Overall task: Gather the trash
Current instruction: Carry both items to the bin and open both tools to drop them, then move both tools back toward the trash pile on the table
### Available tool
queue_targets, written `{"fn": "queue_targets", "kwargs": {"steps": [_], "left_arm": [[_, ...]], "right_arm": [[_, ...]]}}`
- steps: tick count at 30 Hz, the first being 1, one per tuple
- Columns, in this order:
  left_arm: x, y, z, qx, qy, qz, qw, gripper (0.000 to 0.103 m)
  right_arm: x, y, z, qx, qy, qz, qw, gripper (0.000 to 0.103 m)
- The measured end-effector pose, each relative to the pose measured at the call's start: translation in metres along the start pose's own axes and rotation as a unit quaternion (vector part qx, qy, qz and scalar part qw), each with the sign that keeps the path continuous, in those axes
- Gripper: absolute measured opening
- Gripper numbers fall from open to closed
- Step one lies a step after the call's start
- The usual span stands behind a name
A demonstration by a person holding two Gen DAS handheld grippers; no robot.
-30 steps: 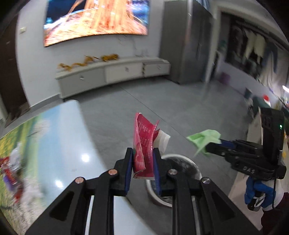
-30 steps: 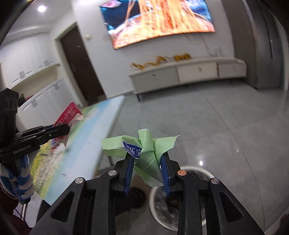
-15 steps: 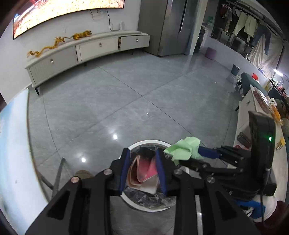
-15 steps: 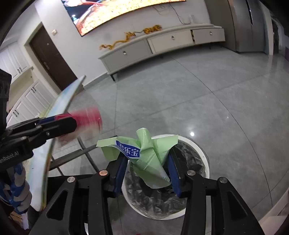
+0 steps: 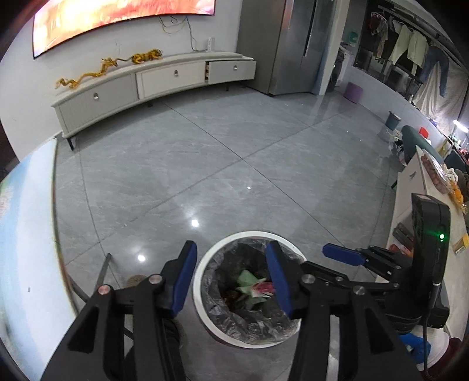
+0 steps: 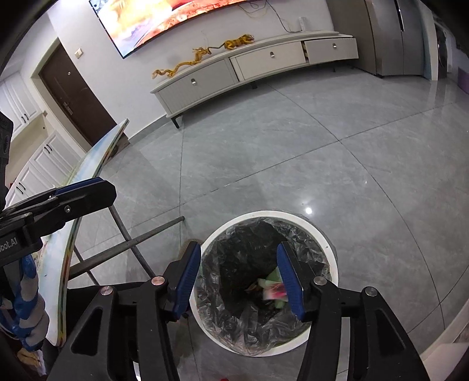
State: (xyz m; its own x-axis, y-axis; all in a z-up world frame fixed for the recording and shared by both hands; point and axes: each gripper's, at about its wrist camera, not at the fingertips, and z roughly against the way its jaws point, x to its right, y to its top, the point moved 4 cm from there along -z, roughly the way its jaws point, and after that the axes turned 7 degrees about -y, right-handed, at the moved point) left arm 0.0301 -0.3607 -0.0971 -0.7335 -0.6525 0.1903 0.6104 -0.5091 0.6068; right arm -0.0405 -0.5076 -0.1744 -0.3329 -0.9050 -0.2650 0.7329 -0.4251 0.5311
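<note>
The trash now lies at the bottom of the bin (image 5: 246,337). A green wrapper (image 5: 245,278) and a pink wrapper (image 5: 265,288) sit side by side on the black bag that lines the bin. From the right wrist camera the same two bits show low inside: the green one (image 6: 271,277) and the pink one (image 6: 277,291).

The bin is round and white and stands on the grey floor (image 5: 205,164), just beside the desk (image 5: 26,234) on the left.

Both tools hang right over the bin's mouth and point down into it. The left tool (image 5: 231,275) has its jaws opening, with nothing between them but air; the wrappers are far below. The right tool (image 6: 240,275) also has its jaws opening and holds nothing. In the left camera the right tool (image 5: 343,255) shows at the right, just past the bin's rim. In the right camera the left tool (image 6: 85,190) shows at the left, up by the desk edge (image 6: 85,167).

This drop looks done. I think the next move is to lift both tools and go look for more trash. The desk lies to the left, so the left tool is nearer to it. None of the desk's top shows clearly, so I cannot tell what is left on it.

Far off stand a long low cabinet (image 5: 152,82) and a big screen (image 5: 117,17) on the wall.
</note>
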Motion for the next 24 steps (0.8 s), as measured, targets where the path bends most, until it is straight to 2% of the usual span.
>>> {"fn": "queue_targets", "kwargs": {"steps": [4, 7, 17, 24], "left_arm": [[-0.002, 0.000, 0.011, 0.020, 0.028, -0.004, 0.9994, 0.050], [-0.003, -0.001, 0.021, 0.040, 0.052, -0.005, 0.9978, 0.061], [0.002, -0.002, 0.053, 0.086, 0.096, -0.015, 0.9916, 0.062], [-0.002, -0.002, 0.074, 0.106, 0.104, -0.014, 0.9888, 0.062]], "right_arm": [[-0.003, 0.002, 0.007, 0.008, -0.001, -0.001, 1.000, 0.054], [-0.004, 0.004, 0.014, 0.017, -0.002, -0.003, 1.000, 0.056], [-0.012, 0.013, 0.046, 0.052, -0.002, -0.007, 0.999, 0.059], [-0.024, 0.019, 0.066, 0.078, 0.003, -0.003, 0.997, 0.060]]}}
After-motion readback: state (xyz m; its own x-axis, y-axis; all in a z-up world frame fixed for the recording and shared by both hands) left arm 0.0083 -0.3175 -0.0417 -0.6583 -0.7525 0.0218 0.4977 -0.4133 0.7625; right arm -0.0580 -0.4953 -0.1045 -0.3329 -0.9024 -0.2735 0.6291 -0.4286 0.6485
